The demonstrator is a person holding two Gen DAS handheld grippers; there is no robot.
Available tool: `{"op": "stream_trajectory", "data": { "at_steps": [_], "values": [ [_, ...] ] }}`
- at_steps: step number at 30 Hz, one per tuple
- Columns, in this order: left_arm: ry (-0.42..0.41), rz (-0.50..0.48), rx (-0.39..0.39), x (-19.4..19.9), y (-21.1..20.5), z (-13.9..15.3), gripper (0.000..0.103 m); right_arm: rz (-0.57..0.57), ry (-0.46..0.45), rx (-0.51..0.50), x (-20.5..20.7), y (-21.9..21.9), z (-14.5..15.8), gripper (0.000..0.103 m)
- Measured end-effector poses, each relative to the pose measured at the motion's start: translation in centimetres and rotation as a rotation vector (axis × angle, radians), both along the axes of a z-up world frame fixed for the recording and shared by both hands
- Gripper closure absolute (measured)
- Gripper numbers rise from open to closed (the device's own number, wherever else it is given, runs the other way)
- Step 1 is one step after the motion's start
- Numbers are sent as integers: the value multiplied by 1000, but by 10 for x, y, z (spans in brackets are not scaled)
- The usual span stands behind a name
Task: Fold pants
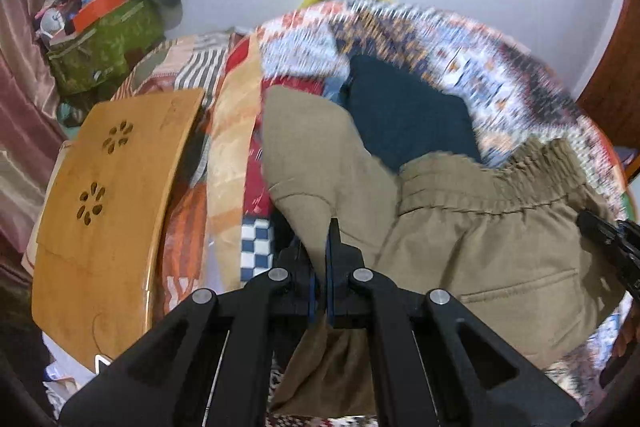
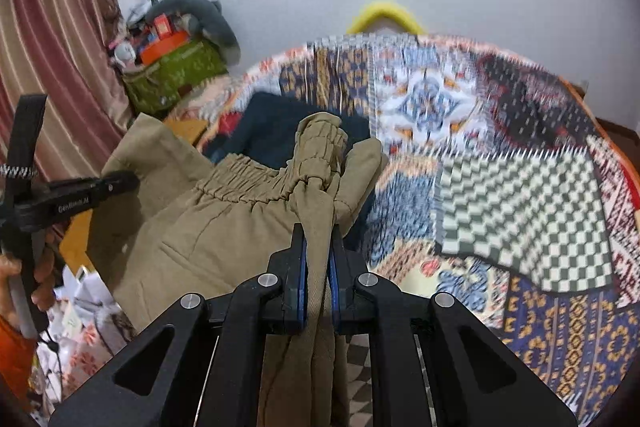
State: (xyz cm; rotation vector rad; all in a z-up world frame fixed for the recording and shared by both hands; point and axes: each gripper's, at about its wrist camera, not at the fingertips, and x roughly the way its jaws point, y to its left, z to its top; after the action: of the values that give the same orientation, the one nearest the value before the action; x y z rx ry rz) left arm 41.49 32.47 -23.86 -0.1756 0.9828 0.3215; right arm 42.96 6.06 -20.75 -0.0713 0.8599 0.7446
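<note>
- Patchwork bedspread (image 2: 520, 187) covers the work surface, backed by a plain pale wall; a wooden lap desk (image 1: 112, 203) lies at the left edge of the bed and a green bag (image 1: 100, 47) heaped with clutter sits in the far corner. Both views are motion-blurred across the quilt.
- Khaki pants (image 1: 480, 247) hang raised between the two tools, their elastic waistband (image 1: 492, 183) uppermost and bunched, a back pocket facing the left wrist camera.
- Left gripper (image 1: 322, 259): blue pads pressed together on a fold of the khaki cloth, with fabric trailing below the jaws.
- Right gripper (image 2: 318, 267): likewise clamped — a thick gathered bundle of the cloth, waistband end included, runs up through the pads.
- Dark blue garment (image 1: 408, 115) lies flat on the quilt beyond the pants; whether the khaki cloth touches it cannot be told.
- Governing relation: the stretch of waistband runs side to side from one tool to the other, and the bed lies ahead of both. Neither hand is clearly nearer — the load appears shared.
- Judgement: the pants are held, not yet laid or folded. The next move likely calls for both tools to travel forward together and lower the cloth level; an uneven drop risks a twisted, bunched lay.
</note>
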Motion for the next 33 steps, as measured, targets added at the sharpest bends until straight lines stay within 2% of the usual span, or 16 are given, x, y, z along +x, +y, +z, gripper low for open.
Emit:
{"op": "stream_trajectory", "data": {
  "at_steps": [3,5,7,10,14,19,25,29,33],
  "values": [
    [50,3,-22,-3,8,-23,97,1,28,-29,0,-2,-18,94],
    [64,17,-47,-9,14,-32,91,-7,57,-35,-1,-7,-27,93],
    [71,25,-54,-18,17,-35,83,-9,70,-41,-3,-11,-29,88],
    [74,23,-57,-33,12,-32,74,-32,87,-52,-11,-20,-22,86],
    [50,6,-47,-55,-5,-16,73,-52,76,8,-31,-42,4,83],
    [-35,-28,4,-91,-38,34,73,-36,-23,49,-68,-63,50,82],
    [-243,-97,106,-163,-98,128,73,1,-206,112,-137,-95,118,82],
    [-356,-124,148,-215,-133,173,73,23,-336,184,-197,-117,160,82],
    [-475,-145,162,-271,-164,208,73,33,-417,254,-239,-131,185,82]
  ]
}}
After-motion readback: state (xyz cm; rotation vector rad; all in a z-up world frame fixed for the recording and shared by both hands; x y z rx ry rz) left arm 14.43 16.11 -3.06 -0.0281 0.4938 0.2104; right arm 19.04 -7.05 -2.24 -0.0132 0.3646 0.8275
